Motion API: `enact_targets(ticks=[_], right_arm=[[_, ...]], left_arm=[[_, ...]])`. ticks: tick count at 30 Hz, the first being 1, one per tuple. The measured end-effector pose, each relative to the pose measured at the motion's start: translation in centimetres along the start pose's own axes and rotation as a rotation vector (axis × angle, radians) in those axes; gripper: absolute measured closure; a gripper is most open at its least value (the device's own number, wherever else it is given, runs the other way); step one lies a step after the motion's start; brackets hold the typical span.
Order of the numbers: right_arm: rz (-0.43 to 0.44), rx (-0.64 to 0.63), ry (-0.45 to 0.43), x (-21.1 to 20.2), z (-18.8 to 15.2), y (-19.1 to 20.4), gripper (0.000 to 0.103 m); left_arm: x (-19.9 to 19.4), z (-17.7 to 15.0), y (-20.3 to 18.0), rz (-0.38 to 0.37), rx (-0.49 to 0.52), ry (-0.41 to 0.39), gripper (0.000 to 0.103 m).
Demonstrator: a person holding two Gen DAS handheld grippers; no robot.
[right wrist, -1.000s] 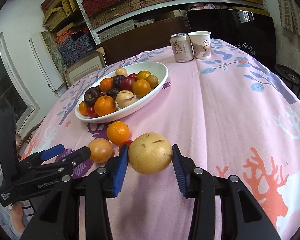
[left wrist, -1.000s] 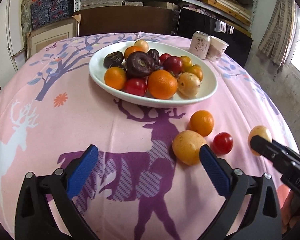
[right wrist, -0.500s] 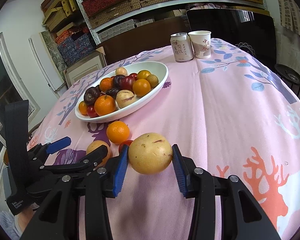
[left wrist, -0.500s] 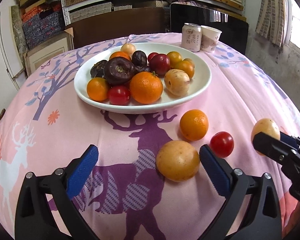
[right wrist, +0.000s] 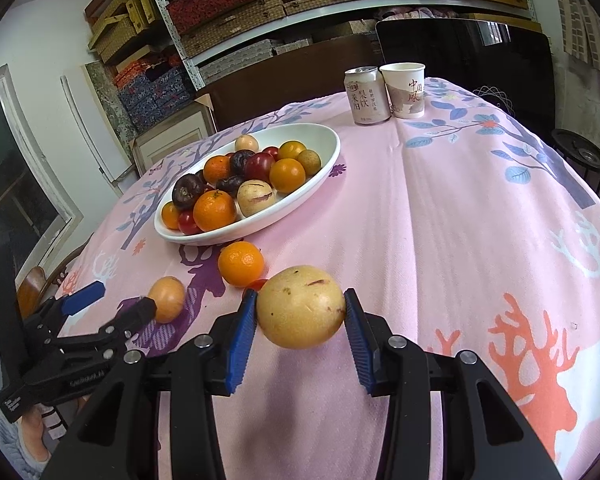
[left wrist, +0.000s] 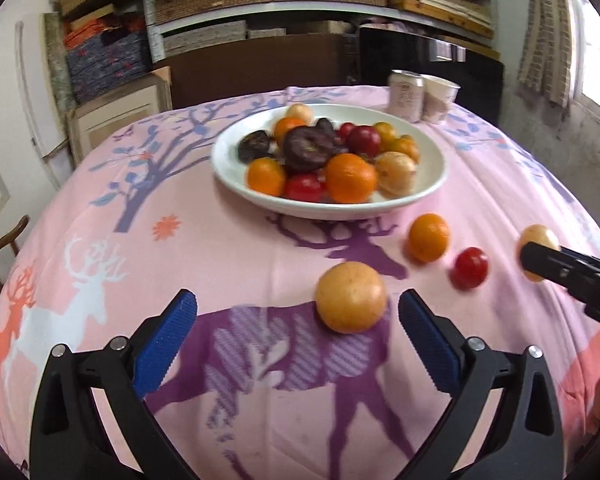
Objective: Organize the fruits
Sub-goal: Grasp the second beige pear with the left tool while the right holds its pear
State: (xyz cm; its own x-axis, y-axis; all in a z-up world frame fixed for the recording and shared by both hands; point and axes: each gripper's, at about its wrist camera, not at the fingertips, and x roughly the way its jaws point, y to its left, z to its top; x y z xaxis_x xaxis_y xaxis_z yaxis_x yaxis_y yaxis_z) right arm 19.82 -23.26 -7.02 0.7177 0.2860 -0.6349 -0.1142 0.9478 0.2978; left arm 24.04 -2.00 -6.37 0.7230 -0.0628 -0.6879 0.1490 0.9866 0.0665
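Observation:
My right gripper (right wrist: 300, 316) is shut on a pale yellow speckled fruit (right wrist: 300, 306), held just above the pink cloth; the same fruit (left wrist: 538, 240) shows at the right of the left wrist view. My left gripper (left wrist: 296, 340) stands open. A round yellow-orange fruit (left wrist: 350, 297) lies on the cloth just ahead of its fingertips, nearer the right finger and untouched. An orange (left wrist: 428, 237) and a red tomato (left wrist: 470, 267) lie loose beyond it. A white bowl (left wrist: 228, 168) farther back holds several mixed fruits. The right wrist view shows the left gripper (right wrist: 114, 304) beside the yellow-orange fruit (right wrist: 166, 298).
A drink can (right wrist: 366, 96) and a paper cup (right wrist: 406, 90) stand at the table's far edge behind the bowl (right wrist: 328, 160). The round table has a pink deer-print cloth (right wrist: 480, 220). Shelves with boxes and a dark chair back stand beyond it.
My left gripper swung in around the yellow-orange fruit, then eased back and rolled slightly, still open. The right gripper and its fruit have stayed put.

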Motion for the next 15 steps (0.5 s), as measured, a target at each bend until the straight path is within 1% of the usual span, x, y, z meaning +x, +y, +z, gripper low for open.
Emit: enact_targets(ticks=[2, 3, 5, 9, 13, 14, 15], right_arm=[[0.0, 0.003, 0.001, 0.0, 0.0, 0.0, 0.059], [-0.001, 0.003, 0.001, 0.0, 0.1, 0.0, 0.059], [0.0, 0.001, 0.002, 0.0, 0.1, 0.0, 0.059], [-0.003, -0.009, 0.009, 0.1, 0.0, 0.1, 0.059], [-0.008, -0.011, 0.012, 0.2, 0.0, 0.0, 0.059], [-0.009, -0.011, 0.013, 0.2, -0.1, 0.0, 0.059], [-0.01, -0.011, 0.014, 0.3, -0.1, 0.0, 0.059]], left_arm=[[0.2, -0.1, -1.0, 0.012, 0.045, -0.008, 0.004], [0.4, -0.1, -1.3, 0.011, 0.058, 0.001, 0.004], [1.1, 0.0, -1.3, -0.009, 0.049, 0.029, 0.004], [1.8, 0.4, -0.8, -0.027, 0.001, 0.043, 0.004], [2.2, 0.5, -1.5, -0.02, 0.031, 0.053, 0.004], [2.2, 0.6, -1.7, -0.015, 0.041, 0.052, 0.009], [2.2, 0.6, -2.0, -0.016, 0.056, 0.053, 0.015]])
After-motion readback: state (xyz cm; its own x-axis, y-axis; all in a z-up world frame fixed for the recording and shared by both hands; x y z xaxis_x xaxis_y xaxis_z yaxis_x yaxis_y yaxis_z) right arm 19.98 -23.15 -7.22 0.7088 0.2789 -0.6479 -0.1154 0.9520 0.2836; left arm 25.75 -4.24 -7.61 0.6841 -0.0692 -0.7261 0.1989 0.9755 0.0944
